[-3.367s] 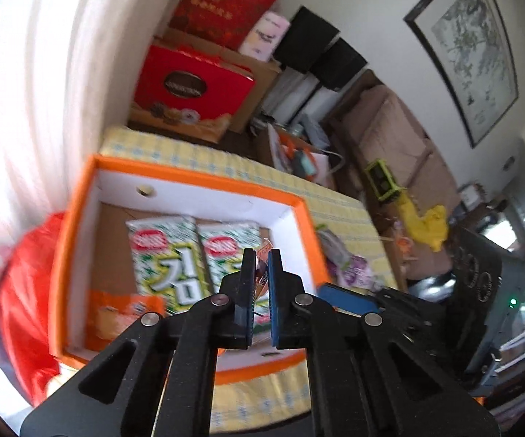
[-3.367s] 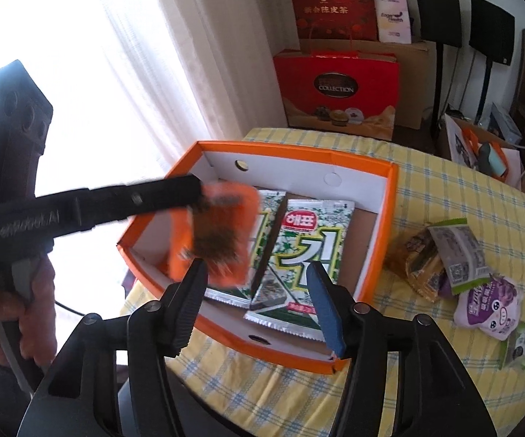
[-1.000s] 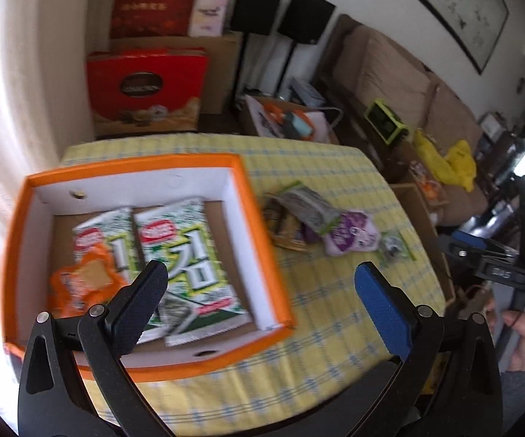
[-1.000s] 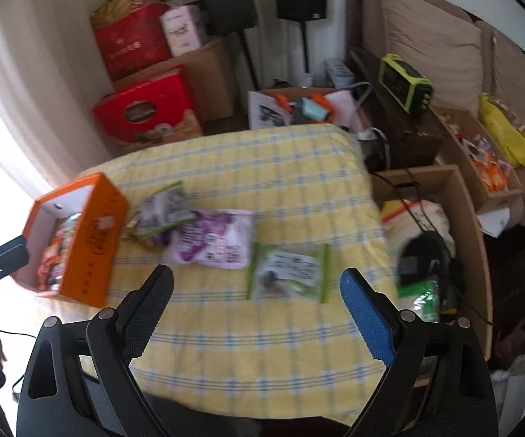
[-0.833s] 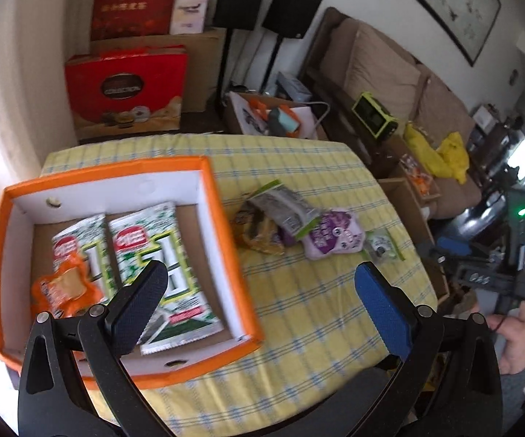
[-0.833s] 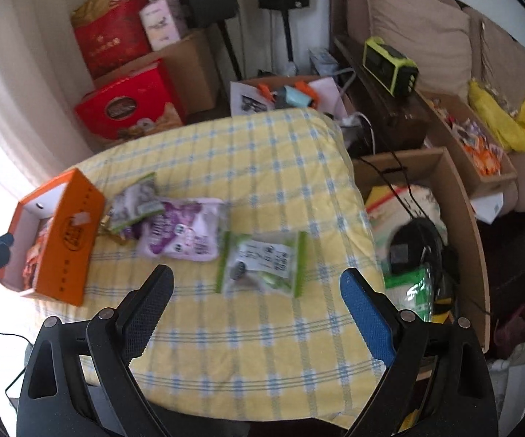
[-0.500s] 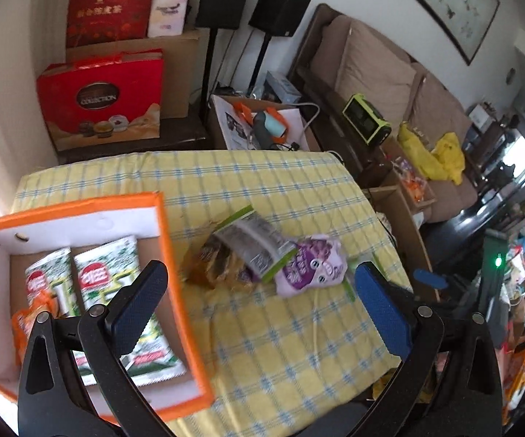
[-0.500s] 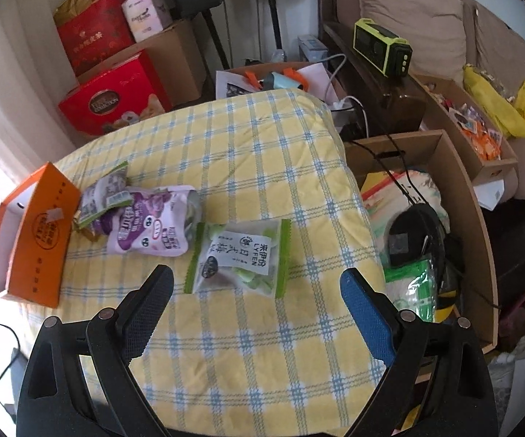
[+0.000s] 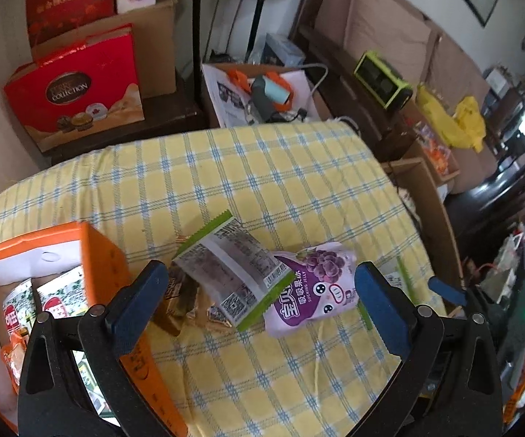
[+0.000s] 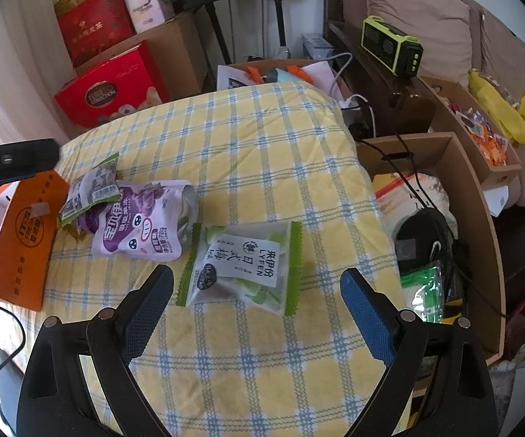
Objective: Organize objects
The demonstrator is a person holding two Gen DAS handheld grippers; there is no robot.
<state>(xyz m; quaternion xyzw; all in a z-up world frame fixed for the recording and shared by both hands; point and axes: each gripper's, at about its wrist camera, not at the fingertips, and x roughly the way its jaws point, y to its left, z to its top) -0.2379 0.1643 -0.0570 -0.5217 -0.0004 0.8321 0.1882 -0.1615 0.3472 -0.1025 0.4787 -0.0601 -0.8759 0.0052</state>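
Note:
An orange box with seaweed packs inside stands at the table's left. Beside it lie a green-edged grey pack on a golden-brown pack, then a purple jelly pouch. My left gripper hangs open above these, nothing between its fingers. In the right wrist view a green-and-white plum pack lies flat just ahead of my open right gripper. The purple pouch and orange box lie to its left.
The table wears a yellow checked cloth. Cardboard boxes with cables and bags stand off its right edge. Red gift boxes and speaker stands are behind. The right gripper's tip shows at the table's right edge in the left wrist view.
My left gripper let go of an orange pack into the box, opened, and swept right from the box to above the loose packs. My right gripper sank toward the plum pack.

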